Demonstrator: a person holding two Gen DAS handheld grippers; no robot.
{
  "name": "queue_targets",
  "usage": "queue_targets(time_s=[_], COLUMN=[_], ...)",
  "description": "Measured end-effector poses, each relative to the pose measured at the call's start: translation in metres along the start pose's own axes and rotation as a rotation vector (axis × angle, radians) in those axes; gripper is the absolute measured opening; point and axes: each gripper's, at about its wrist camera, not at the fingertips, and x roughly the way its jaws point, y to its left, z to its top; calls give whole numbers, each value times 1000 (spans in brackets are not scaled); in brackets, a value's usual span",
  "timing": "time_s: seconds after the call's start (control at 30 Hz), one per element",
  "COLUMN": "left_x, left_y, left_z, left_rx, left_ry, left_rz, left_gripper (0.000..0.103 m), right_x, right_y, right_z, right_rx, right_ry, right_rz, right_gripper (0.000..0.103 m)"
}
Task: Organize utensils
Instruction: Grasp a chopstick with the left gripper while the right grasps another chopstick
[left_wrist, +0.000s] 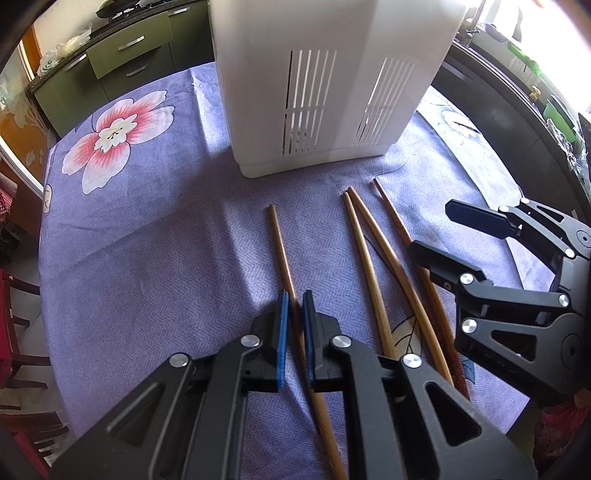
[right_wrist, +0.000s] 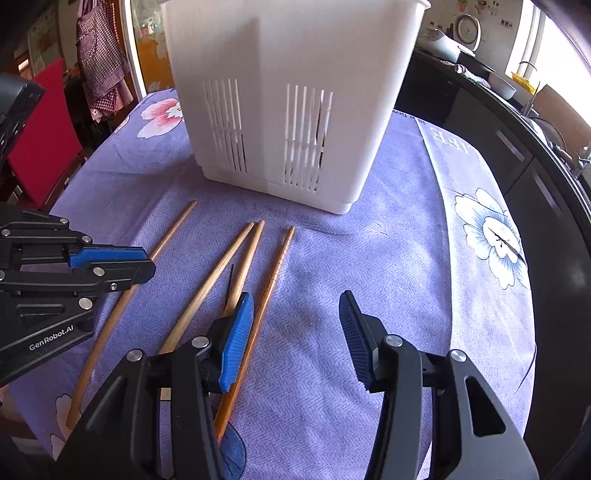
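On a round table draped in a purple flowered tablecloth (left_wrist: 147, 240), four wooden chopsticks lie side by side in front of a white slotted utensil holder (left_wrist: 325, 85), which stands upright at the top centre of both views.

At the left of the left wrist view, a pink flower print sits on the cloth. At lower centre, the left gripper (left_wrist: 294, 306) has its blue-padded jaws nearly closed on either side of the leftmost chopstick (left_wrist: 282, 251); the stick runs through the narrow gap between the pads, though firm contact cannot be confirmed. Just to the right, a pair of chopsticks (left_wrist: 364, 240) lie close together, their far tips almost touching, and the fourth chopstick (left_wrist: 391, 214) lies beside them. At the right edge, the right gripper (left_wrist: 443, 229) hovers with jaws spread wide and nothing between them.

In the right wrist view, the left gripper (right_wrist: 144, 262) enters from the left edge across the leftmost chopstick (right_wrist: 173, 229); the right gripper (right_wrist: 295, 325) stands wide open at bottom centre, its left pad above the darker fourth chopstick (right_wrist: 282, 254).
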Motion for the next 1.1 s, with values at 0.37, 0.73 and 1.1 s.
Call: queue_targets(time_s=[0.37, 0.73, 1.1], left_x=[1, 3, 4], left_y=[1, 6, 9], left_z=[2, 7, 8], left_rx=[-12, -24, -28], left_ry=[11, 16, 20], left_rz=[1, -8, -18], left_gripper=[9, 9, 8], right_x=[11, 20, 17], right_y=[13, -6, 3], right_z=[13, 15, 15], right_rx=[1, 172, 121], right_ry=[33, 73, 64], right_rz=[55, 261, 238], right_gripper=[32, 16, 14])
